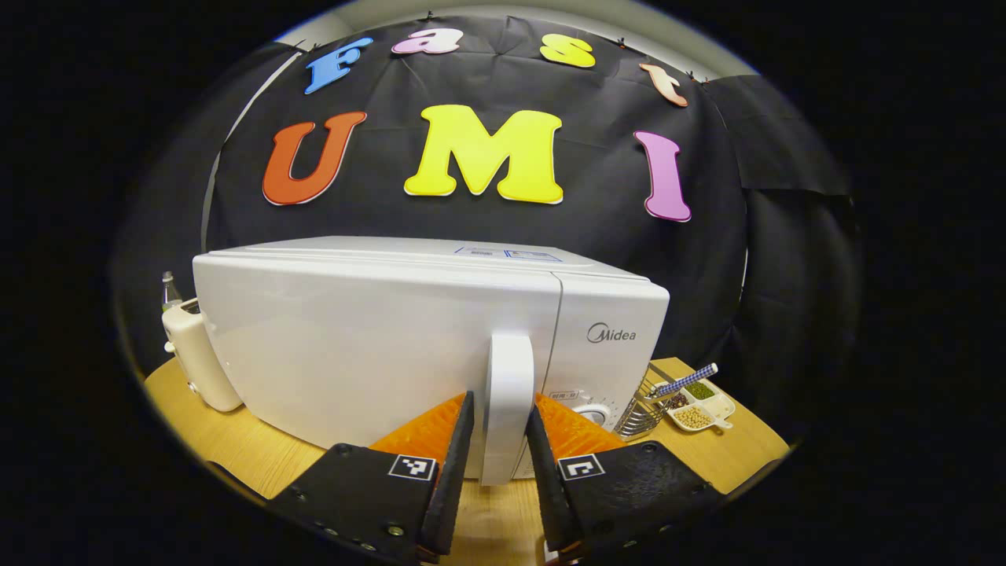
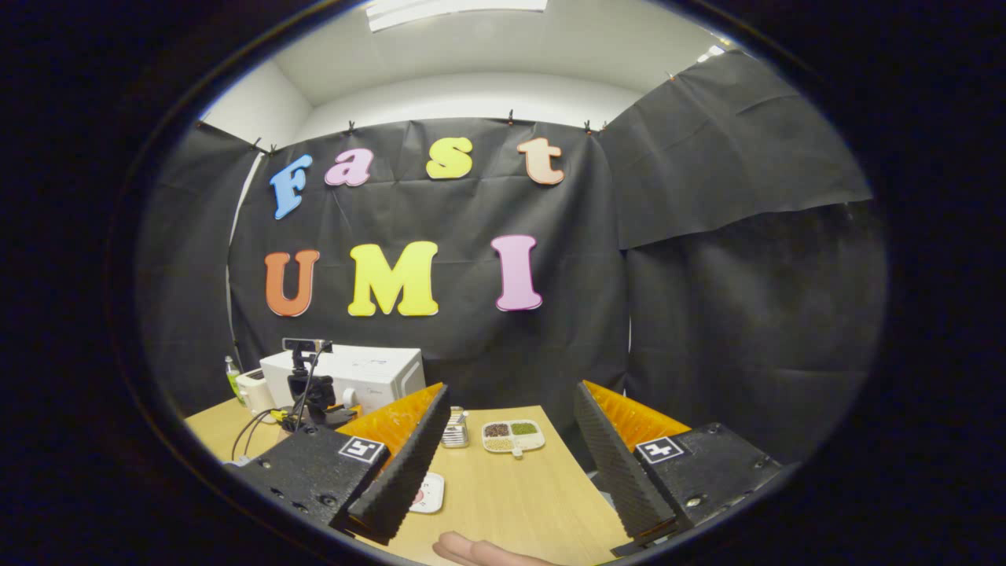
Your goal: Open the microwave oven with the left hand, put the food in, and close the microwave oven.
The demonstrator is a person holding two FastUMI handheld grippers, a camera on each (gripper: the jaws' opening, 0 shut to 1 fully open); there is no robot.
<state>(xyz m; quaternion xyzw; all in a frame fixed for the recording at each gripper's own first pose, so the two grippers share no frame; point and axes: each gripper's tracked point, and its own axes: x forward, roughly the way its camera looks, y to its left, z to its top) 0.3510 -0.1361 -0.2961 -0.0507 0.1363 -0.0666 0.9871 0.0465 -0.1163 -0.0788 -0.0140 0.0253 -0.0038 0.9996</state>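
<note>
Now, in the left gripper view, the left gripper [image 1: 500, 428] straddles the microwave oven's [image 1: 377, 338] upright door handle [image 1: 508, 401], fingers close beside it, contact uncertain; pinch firmly, then swing outward along the hinge arc. In the right gripper view, the right gripper [image 2: 511, 440] hangs apart over the tabletop's [image 2: 503, 495] near edge, holding nothing.
</note>
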